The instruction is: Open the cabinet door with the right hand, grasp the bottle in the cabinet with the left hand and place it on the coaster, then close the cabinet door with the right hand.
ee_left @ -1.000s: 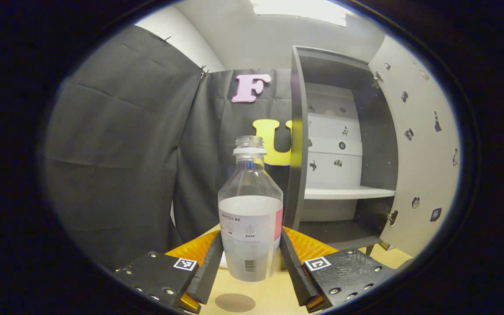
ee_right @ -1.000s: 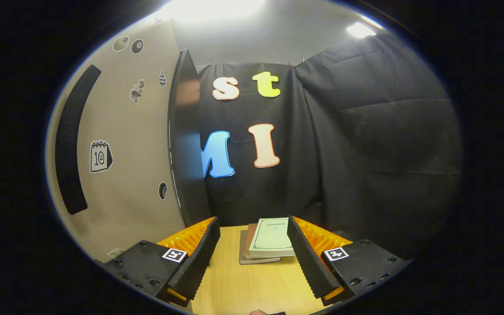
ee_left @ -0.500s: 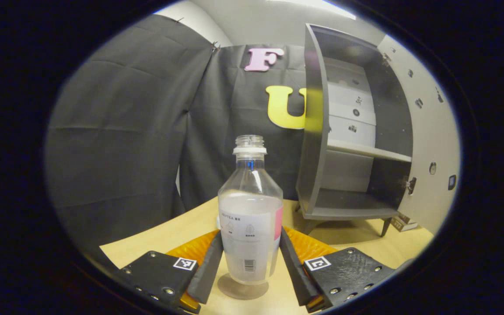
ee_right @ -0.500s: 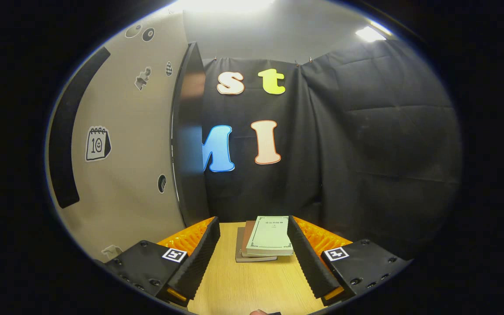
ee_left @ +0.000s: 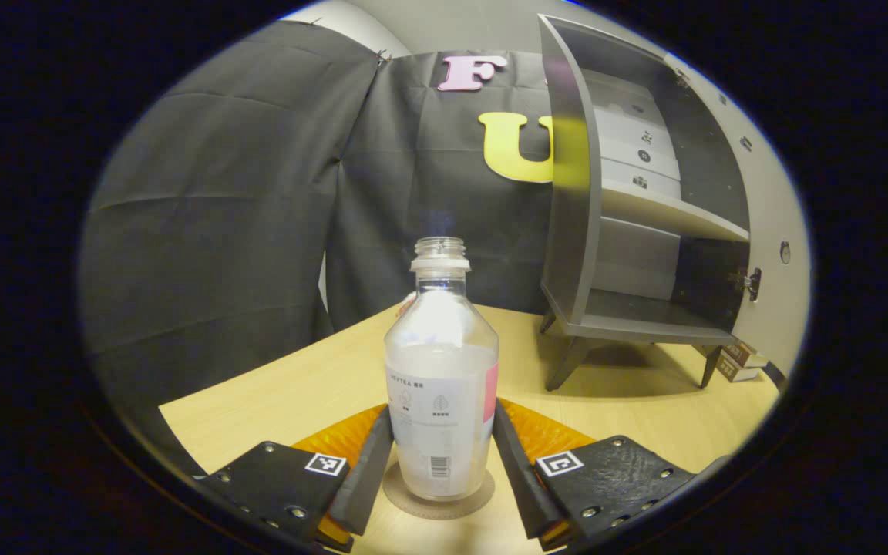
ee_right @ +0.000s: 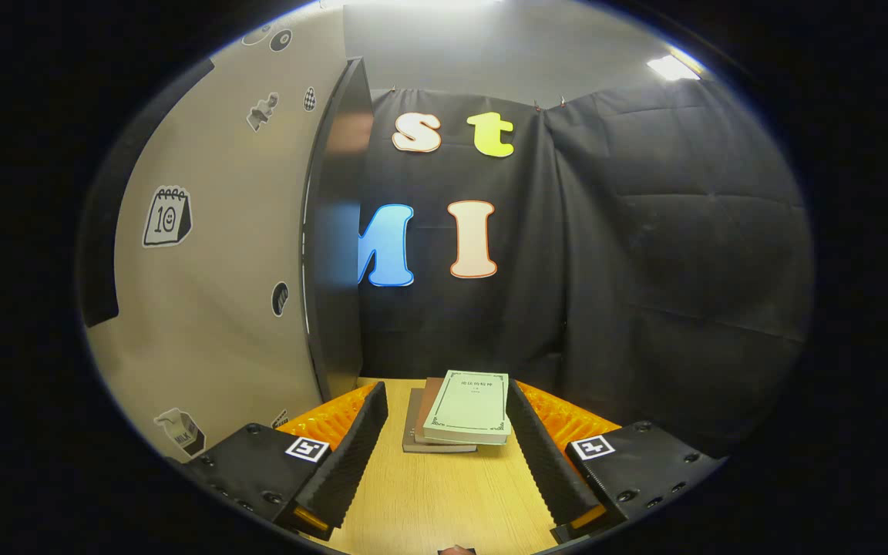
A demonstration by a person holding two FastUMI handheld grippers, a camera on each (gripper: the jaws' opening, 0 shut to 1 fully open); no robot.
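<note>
Left gripper (ee_left: pixel 442 455) clamped on clear bottle (ee_left: pixel 442 370), upright, base on round coaster (ee_left: pixel 438 499). Right gripper (ee_right: pixel 444 455) fingers apart, empty; open cabinet door (ee_right: pixel 220 254) close on its left, next reach.

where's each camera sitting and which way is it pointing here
Left gripper view: rides the left gripper, low over the table, facing the bottle on the coaster and the open cabinet; its own two fingers press the bottle.
Right gripper view: rides the right gripper, facing the cabinet door and stacked books; its fingers stand open.
Shared: the table, the cabinet door and the black cloth wall.
</note>
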